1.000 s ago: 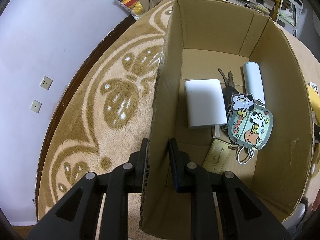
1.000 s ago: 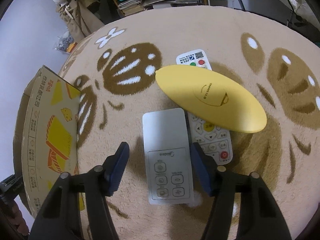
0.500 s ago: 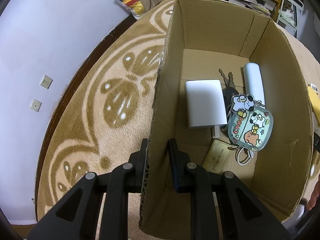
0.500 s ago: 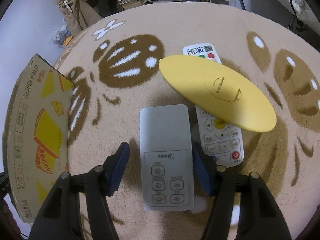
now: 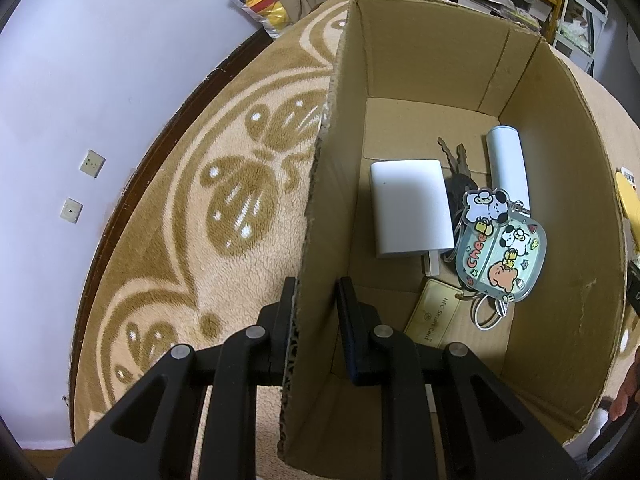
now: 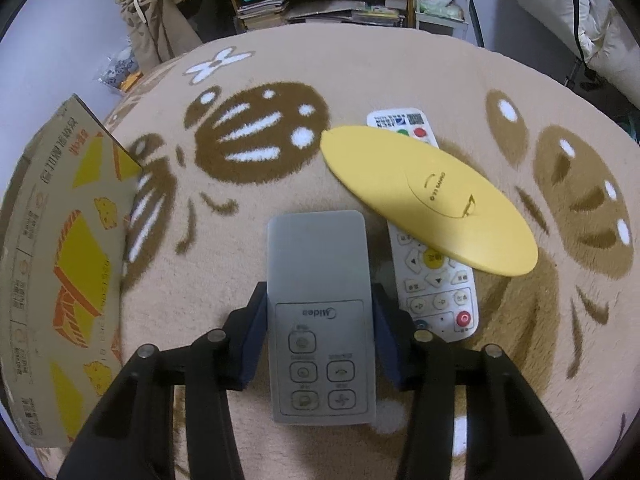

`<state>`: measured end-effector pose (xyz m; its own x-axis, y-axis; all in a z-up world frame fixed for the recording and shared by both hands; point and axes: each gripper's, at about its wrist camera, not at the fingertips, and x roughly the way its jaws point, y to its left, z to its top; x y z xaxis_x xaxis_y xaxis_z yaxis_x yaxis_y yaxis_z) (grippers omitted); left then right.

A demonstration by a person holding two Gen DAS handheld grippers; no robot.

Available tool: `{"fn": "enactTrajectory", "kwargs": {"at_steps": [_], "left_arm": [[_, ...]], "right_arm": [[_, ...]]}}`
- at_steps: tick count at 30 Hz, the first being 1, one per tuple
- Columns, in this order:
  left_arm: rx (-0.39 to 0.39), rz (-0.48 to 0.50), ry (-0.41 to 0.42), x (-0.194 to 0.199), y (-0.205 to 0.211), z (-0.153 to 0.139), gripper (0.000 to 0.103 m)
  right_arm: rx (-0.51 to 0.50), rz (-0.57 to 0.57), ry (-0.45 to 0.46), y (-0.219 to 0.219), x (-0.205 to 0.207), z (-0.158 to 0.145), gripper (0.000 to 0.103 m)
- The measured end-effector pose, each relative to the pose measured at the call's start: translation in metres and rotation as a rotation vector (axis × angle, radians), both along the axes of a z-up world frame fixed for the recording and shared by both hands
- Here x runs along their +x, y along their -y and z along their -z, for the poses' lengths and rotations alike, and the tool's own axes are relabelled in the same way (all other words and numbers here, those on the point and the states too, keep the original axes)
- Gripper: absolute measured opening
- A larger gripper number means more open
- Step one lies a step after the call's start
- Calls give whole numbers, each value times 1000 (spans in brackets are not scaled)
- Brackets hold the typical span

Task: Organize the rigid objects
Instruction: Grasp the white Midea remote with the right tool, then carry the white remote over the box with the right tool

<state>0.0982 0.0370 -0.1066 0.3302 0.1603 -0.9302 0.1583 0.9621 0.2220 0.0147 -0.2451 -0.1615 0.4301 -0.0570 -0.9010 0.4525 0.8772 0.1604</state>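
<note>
My left gripper (image 5: 316, 292) is shut on the left wall (image 5: 332, 200) of an open cardboard box. In the box lie a white charger (image 5: 408, 208), a white cylinder (image 5: 508, 168), keys (image 5: 452, 160) with a cartoon keychain (image 5: 500, 256) and a gold NFC card (image 5: 432, 316). In the right wrist view my right gripper (image 6: 320, 308) is shut on the sides of a grey Midea remote (image 6: 320, 264) on the carpet. Beside it lies a white remote (image 6: 436, 292), partly under a yellow oval disc (image 6: 428, 196).
The box's printed outer side (image 6: 60, 260) stands left of the right gripper. The patterned tan carpet (image 6: 400, 72) spreads all round. Shelves with books and clutter (image 6: 320, 0) line the far edge, and a wall (image 5: 100, 80) runs left of the box. A person's hand (image 5: 628, 392) shows at the box's near right corner.
My right gripper's fingers have closed in from either side onto the grey remote. The left gripper keeps its hold on the box wall without moving.
</note>
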Motion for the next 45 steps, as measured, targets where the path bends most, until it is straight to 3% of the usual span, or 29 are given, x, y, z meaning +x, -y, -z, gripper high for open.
{"fn": "enactTrajectory", "kwargs": {"at_steps": [17, 33, 45], "left_arm": [[4, -4, 2, -1, 4, 0, 19], [9, -4, 2, -1, 4, 2, 19], [11, -2, 3, -1, 3, 2, 19]], "right_arm": [[-34, -89, 147, -32, 6, -54, 52], [-35, -198, 282, -73, 59, -117, 52], [-76, -348, 288, -125, 77, -119, 52]]}}
